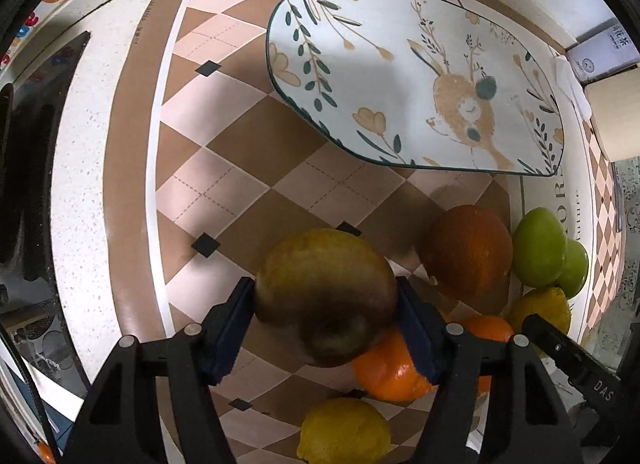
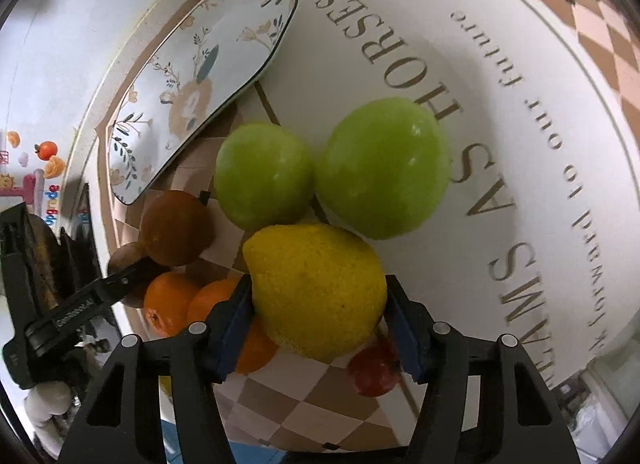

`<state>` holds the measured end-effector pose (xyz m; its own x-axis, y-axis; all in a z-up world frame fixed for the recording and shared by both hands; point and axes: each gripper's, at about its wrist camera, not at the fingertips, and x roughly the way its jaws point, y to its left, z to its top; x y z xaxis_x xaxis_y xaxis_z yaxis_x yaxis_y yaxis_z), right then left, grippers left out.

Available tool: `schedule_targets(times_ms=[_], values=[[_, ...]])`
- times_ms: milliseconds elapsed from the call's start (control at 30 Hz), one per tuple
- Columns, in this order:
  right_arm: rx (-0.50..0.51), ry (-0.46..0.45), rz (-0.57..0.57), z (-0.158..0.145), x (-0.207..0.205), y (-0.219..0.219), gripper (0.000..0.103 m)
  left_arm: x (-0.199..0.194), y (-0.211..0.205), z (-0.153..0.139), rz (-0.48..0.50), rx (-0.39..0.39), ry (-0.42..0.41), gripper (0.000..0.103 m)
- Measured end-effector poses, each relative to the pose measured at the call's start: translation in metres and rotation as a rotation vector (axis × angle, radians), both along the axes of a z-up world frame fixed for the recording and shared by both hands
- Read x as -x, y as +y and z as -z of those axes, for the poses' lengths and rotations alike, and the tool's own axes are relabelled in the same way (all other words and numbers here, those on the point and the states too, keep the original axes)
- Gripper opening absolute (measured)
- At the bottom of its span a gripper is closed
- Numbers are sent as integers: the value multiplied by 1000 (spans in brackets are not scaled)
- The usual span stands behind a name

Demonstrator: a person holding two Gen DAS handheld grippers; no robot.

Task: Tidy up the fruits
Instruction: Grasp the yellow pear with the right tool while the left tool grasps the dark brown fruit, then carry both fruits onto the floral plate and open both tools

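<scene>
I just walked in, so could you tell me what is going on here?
A person is sorting fruit with two hand-held tongs. The left tongs grip a brownish apple; the right tongs grip a lemon. Oranges and green apples lie on the checked mat. The floral plate holds nothing yet.

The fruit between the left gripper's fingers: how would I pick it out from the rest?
Start at the long flowered plate on the checkered mat. Below it lies a cluster of fruit. The one held by the left gripper is a dull brownish-green apple, beside a dark orange, unlike the bright green apples and yellow lemons.
</scene>
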<state>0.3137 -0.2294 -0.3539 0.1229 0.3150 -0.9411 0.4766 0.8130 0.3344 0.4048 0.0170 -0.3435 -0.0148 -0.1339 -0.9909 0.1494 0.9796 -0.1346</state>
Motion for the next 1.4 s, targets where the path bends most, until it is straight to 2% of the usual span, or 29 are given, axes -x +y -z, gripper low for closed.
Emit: schedule_targets(times_ms=[167, 267, 400, 467, 567, 833, 1067, 1333, 1367, 1400], values=[[23, -49, -60, -20, 1, -5, 64, 12, 0, -31, -2, 3, -30, 66], [22, -99, -90, -44, -4, -7, 64, 10, -2, -66, -10, 45, -63, 66], [42, -195, -146, -79, -39, -7, 64, -20, -16, -102, -26, 107, -129, 66], [56, -218, -169, -84, -65, -7, 64, -40, -27, -110, -28, 100, -166, 66], [112, -233, -221, -81, -112, -4, 64, -78, -55, -100, -50, 74, -185, 66], [205, -185, -356, -43, -201, 6, 64, -133, -54, -49, -116, 37, -118, 66], [198, -141, -436, -17, -222, 11, 64, -150, -52, -23, -166, 69, -38, 67], [202, -123, -482, -11, -227, 13, 65, -150, -58, -9, -160, 36, -5, 67], [205, -116, -487, -11, -229, 15, 68, -150, -58, -8, -162, 34, -6, 67], [225, -103, -494, -11, -229, 15, 78, -149, -57, -8, -164, 31, -7, 67]])
